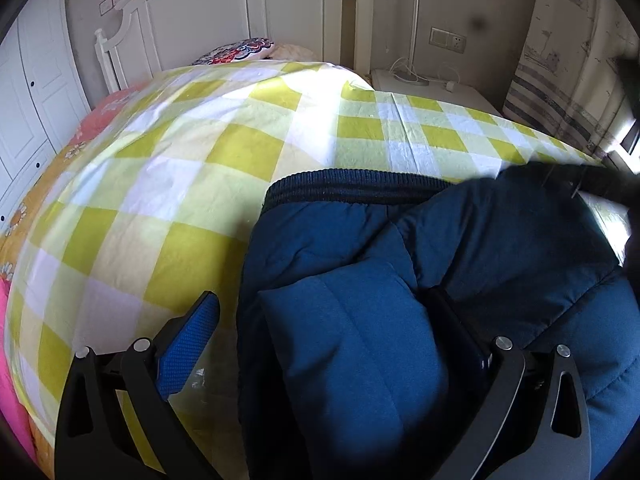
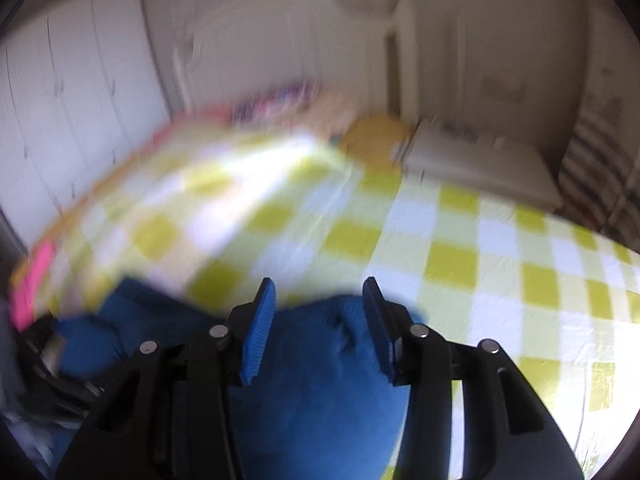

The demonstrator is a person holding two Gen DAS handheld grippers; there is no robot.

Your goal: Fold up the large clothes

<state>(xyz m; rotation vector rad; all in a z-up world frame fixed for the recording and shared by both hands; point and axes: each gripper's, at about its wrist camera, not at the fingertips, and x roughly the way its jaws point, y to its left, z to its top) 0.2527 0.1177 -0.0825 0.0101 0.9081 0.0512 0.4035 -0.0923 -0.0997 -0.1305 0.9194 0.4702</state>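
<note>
Left gripper [image 1: 320,320] low over the near part of the bed, jaws spread wide, a padded fold of the navy jacket [image 1: 480,248] lying between them; its right finger sinks into the fabric. Jacket lies on the yellow-checked sheet [image 1: 180,184], ribbed hem on its far side. Right gripper [image 2: 320,312], view blurred, is angled down over blue fabric, jaws apart, gripping nothing.

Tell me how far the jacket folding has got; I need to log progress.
Early to middle. Done: the blue jacket lies on the checked sheet with a padded part, likely a sleeve, turned over its body. In hand: the left claw is open around that part; the right claw is open above blue fabric, that view blurred. Left: folding the body into a compact bundle.
</note>
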